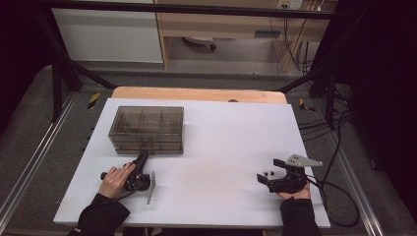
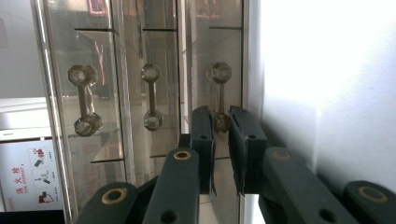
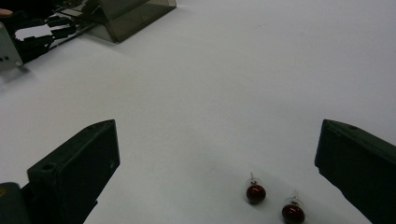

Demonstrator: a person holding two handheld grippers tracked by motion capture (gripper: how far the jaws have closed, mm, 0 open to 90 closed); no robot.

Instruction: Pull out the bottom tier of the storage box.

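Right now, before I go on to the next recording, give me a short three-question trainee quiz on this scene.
1. True or false: the left tongs are closed on a handle of the smoky drawer box.
2. How many dark red earrings lie on the white table between the jaws of the right tongs?
3. The right tongs are: A) shut on an earring, B) open, touching neither earring, C) inside a drawer.

Key: 1 true; 2 two; 3 B.
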